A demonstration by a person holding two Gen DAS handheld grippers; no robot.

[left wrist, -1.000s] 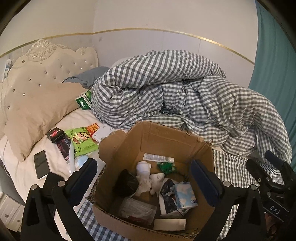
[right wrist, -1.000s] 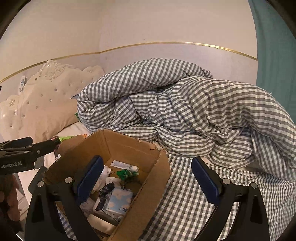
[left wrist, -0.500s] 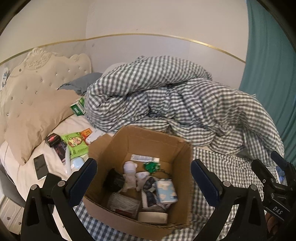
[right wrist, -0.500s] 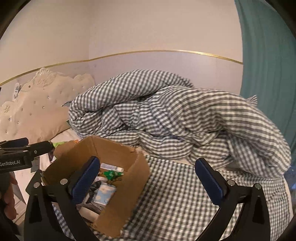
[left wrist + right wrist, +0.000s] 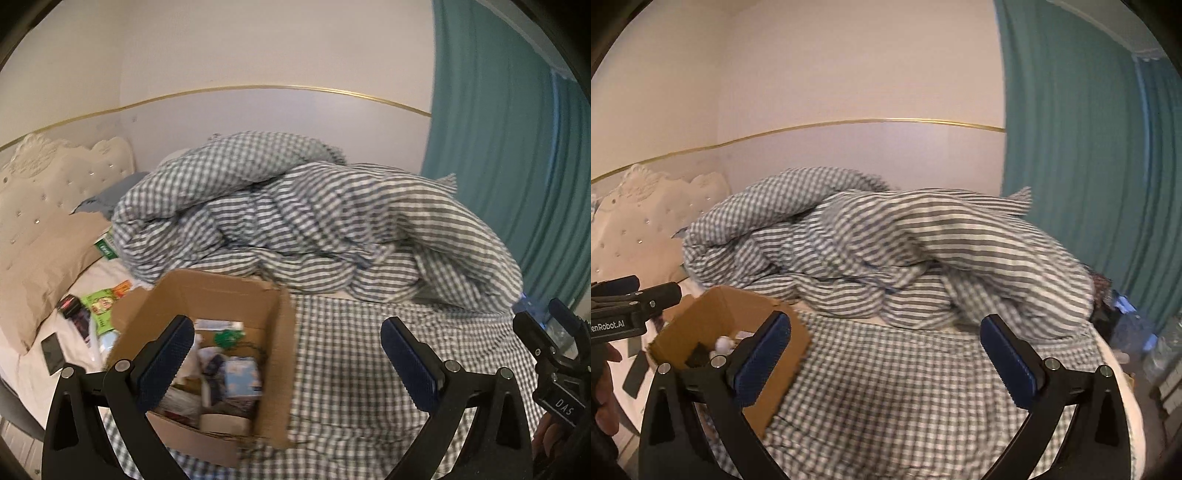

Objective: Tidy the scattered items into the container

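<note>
Rumpled gingham duvet [image 5: 314,221] beside teal curtain [image 5: 509,147], tufted headboard [image 5: 48,181].

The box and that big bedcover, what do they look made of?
The box looks like plain brown corrugated cardboard, matte, with torn, ragged flap edges. The bedcover seems to be soft woven fabric in grey-and-white check, bunched into puffy folds, probably a padded duvet.

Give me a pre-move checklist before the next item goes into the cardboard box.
1. Left gripper open, holding nothing: ok.
2. Right gripper open, holding nothing: ok.
3. Cardboard box top open, flaps out of the way: ok.
4. Room left in the box: cannot tell; the contents are blurred.
5. Items left outside, such as the green packet and black phone by the pillow: not ok.
6. Either gripper aimed at a loose item: not ok.
</note>
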